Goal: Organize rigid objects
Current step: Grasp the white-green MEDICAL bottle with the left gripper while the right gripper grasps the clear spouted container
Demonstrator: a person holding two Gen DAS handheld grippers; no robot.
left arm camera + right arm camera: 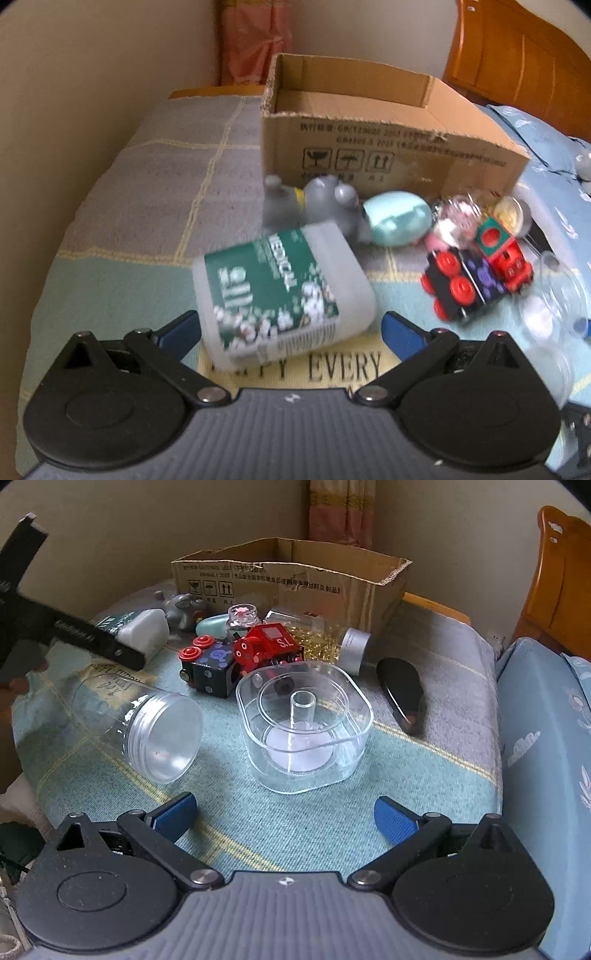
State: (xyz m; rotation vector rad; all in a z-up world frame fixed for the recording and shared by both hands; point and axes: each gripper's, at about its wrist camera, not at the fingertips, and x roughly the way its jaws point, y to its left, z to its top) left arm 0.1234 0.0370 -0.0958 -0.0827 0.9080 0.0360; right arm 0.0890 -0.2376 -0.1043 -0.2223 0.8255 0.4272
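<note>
Left gripper point(290, 328) spread wide, holding nothing, white green-labelled bottle point(277, 291) lying on its side on the blanket point(147, 206) straight ahead between its fingers, long axis slanting toward the cardboard box point(388, 155); right gripper point(284, 810) also spread empty, farther off.

plaid blanket point(280, 834) on bed, pink curtain point(255, 40), wood headboard point(517, 62) in bkgd.
</note>
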